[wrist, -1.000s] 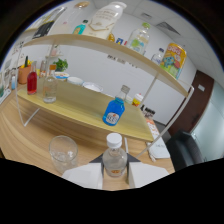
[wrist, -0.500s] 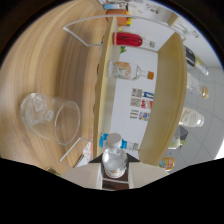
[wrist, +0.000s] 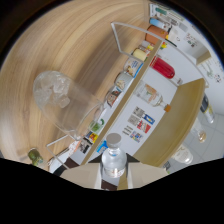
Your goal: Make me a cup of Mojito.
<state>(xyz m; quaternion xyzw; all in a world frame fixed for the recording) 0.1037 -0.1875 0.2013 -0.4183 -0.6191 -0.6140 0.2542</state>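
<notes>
Clear plastic forms the bottle [wrist: 114, 161] that sits between the two fingers of the gripper [wrist: 114, 176]. Both fingers press against its sides, so the bottle is clamped. Its grey cap [wrist: 113, 139] is in place and points forward along the fingers.

The whole view is rolled far over, so the wooden table [wrist: 65, 55] and the two-tier shelf [wrist: 170, 120] run diagonally. From this, the bottle is judged to be tipped well away from upright, toward a pouring attitude.

The glass [wrist: 62, 102], which holds what appears to be ice, stands on the table ahead of the fingers and off to one side of the cap. It is near the bottle but not in line with it. A green item, possibly lime [wrist: 34, 156], lies near the glass. Other bottles and jars, including a red container [wrist: 163, 67], stand along the shelf beyond.

Risks from this position:
- Cap still fitted: no liquid can leave the bottle. Tipping further achieves nothing until the cap is removed.
- Misalignment: the bottle mouth does not face the glass opening. Any pour from here would land on the table.
- Slip: a smooth, tilted bottle held only at its sides may rotate or slide in the fingers.
- Contact: swinging the bottle toward the glass may knock it over.
</notes>
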